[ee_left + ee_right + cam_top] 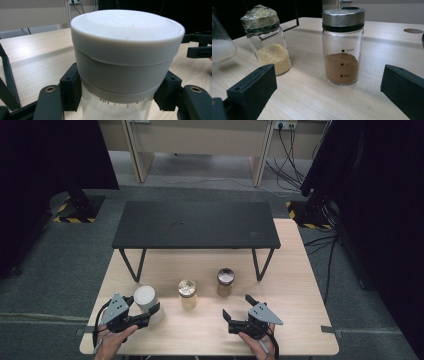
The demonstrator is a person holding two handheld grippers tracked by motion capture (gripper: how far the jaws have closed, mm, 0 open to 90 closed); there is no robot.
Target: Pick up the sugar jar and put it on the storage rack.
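1. Gripping a white-capped jar [146, 301] at the near left of the wooden table [290, 320], the left gripper [145, 317] has its jaws closed against the clear body just below the broad white lid [126, 37], one black pad [71, 90] pressed on each side in the left gripper view.
2. Standing just right of that jar, a glass jar of pale yellow grains [187, 294] carries a crinkled film cover [259, 17] held by a dark band.
3. Farther right and slightly deeper on the table, a glass jar of brown powder [225, 282] wears a silver metal cap [343, 15], with printed volume marks on its side.
4. Hovering at the near right, the right gripper [239, 309] has its jaws spread wide and holding nothing; in the right gripper view the brown powder jar stands upright between them, well apart from both.
5. Behind the three jars, a low black bench [195, 225] spans the far half of the table.
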